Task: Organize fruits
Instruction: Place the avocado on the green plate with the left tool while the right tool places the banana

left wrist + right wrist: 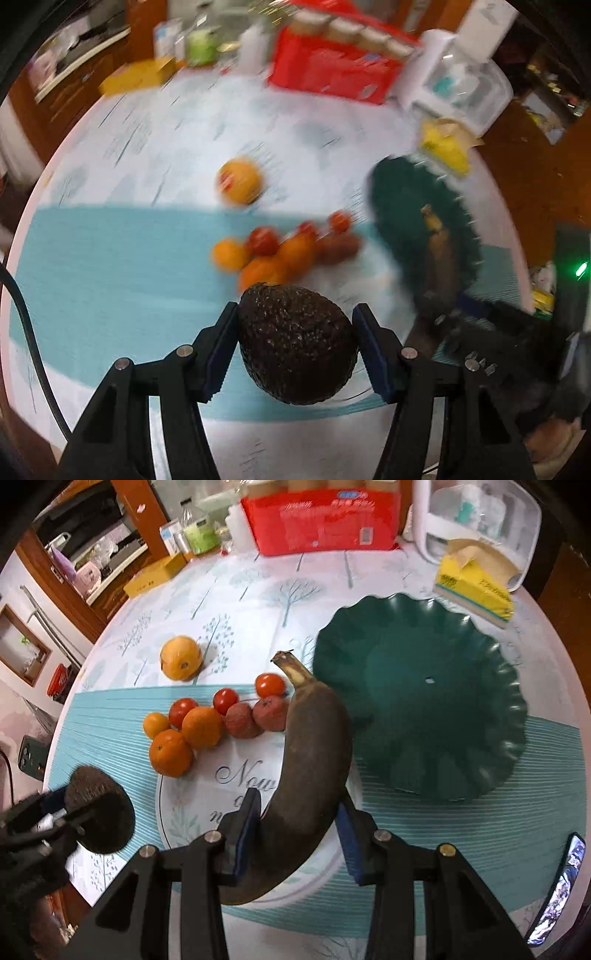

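Note:
My left gripper (295,345) is shut on a dark avocado (295,343) and holds it above the table; it also shows at the left of the right wrist view (99,808). My right gripper (299,834) is shut on a brown overripe banana (314,760), held above the mat just left of the green scalloped plate (424,701), which holds nothing. On the table lie several oranges (201,727), tomatoes (269,685), two reddish lychee-like fruits (242,720) and one larger orange (181,658) further back. The left wrist view is motion-blurred.
A red package (325,517), a yellow tissue box (476,587), a white container (480,513), a yellow box (155,576) and bottles stand along the table's far edge. A phone (561,886) lies at the right edge.

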Action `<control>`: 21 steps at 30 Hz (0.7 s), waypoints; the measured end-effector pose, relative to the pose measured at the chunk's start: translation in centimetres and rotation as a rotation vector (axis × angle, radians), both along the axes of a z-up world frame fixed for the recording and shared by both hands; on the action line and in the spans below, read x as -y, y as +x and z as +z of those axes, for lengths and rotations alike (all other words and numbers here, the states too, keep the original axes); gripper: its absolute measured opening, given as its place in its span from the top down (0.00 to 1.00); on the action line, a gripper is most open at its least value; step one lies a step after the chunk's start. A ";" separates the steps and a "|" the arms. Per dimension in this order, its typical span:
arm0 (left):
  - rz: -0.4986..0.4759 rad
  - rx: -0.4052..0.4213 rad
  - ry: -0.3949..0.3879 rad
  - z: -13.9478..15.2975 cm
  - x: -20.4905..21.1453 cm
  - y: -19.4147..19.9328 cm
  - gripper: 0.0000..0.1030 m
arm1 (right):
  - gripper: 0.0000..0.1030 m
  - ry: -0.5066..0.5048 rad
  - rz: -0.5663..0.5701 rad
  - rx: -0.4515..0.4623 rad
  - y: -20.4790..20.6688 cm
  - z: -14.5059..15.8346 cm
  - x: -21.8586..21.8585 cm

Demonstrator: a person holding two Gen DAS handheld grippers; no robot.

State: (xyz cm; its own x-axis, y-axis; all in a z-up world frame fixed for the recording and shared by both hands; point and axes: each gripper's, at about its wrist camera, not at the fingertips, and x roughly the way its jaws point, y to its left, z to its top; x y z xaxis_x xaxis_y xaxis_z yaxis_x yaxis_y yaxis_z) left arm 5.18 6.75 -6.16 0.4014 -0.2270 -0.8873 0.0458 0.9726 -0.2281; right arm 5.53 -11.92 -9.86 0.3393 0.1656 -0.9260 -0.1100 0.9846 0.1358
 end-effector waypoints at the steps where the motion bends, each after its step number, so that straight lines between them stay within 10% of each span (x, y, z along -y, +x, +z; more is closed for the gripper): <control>1: -0.025 0.022 -0.008 1.1 1.0 0.5 0.41 | 0.61 0.000 -0.007 0.009 0.3 0.4 0.9; 11: -0.245 0.234 -0.013 8.5 12.9 9.1 0.41 | 0.60 -0.114 -0.120 0.185 3.3 7.7 9.4; 21: -0.266 0.071 0.012 -0.2 18.6 16.7 0.41 | 0.60 -0.223 -0.156 0.129 9.8 4.3 13.3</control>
